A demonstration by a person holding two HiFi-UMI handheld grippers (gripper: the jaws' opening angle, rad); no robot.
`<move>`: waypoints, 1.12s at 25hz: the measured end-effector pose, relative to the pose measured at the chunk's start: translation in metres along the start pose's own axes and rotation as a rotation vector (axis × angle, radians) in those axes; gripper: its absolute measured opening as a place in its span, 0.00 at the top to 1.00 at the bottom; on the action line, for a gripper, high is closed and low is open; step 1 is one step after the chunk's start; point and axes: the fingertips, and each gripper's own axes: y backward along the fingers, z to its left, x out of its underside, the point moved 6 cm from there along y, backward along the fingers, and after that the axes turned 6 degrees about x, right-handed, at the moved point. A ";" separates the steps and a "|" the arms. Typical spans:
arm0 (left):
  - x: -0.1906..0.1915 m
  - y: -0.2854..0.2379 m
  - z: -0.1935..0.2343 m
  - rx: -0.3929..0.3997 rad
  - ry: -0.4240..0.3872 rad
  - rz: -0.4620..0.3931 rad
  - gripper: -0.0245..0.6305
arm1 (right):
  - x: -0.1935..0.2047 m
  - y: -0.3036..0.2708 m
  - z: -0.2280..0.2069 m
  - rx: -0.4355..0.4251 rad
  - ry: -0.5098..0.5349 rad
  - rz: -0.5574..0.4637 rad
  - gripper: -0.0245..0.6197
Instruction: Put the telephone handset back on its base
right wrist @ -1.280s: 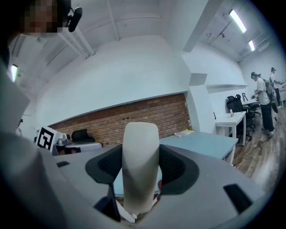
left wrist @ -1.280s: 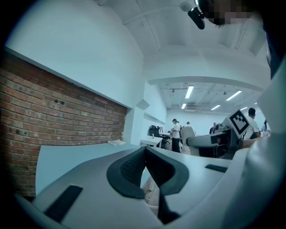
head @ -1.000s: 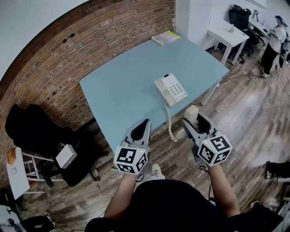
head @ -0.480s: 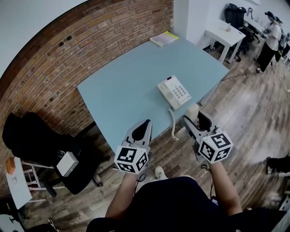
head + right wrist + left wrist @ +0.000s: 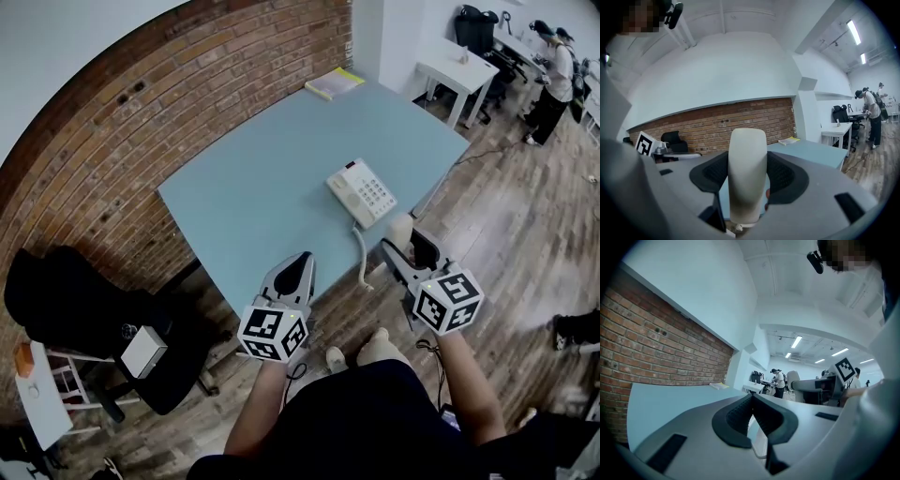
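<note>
The white telephone base [image 5: 361,191] with its keypad lies near the front right edge of the light blue table [image 5: 262,187]. Its coiled cord [image 5: 362,255] runs off the table edge toward my right gripper [image 5: 405,246]. That gripper is shut on the cream handset [image 5: 747,176], which stands upright between the jaws [image 5: 400,231], held over the floor in front of the table. My left gripper [image 5: 298,270] hovers at the table's front edge, jaws closed together with nothing between them [image 5: 751,411].
A yellow-edged book [image 5: 330,82] lies at the table's far corner. A brick wall [image 5: 141,103] runs behind. A black office chair [image 5: 84,300] stands left of the table. White desks [image 5: 453,73] and standing people [image 5: 557,70] are at the far right.
The view has shifted slightly; the table and phone base sit a little higher and further right in the frame. Both grippers keep their hold and spacing.
</note>
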 end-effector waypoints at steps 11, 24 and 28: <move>0.004 0.000 0.014 -0.003 0.027 -0.015 0.95 | -0.002 -0.011 0.003 0.003 0.016 0.004 0.58; 0.004 -0.026 0.017 0.001 0.030 0.000 0.95 | -0.009 -0.030 -0.016 -0.007 -0.005 -0.014 0.58; 0.002 -0.036 0.018 -0.007 0.028 -0.001 0.95 | -0.012 -0.037 -0.026 -0.019 -0.010 -0.019 0.58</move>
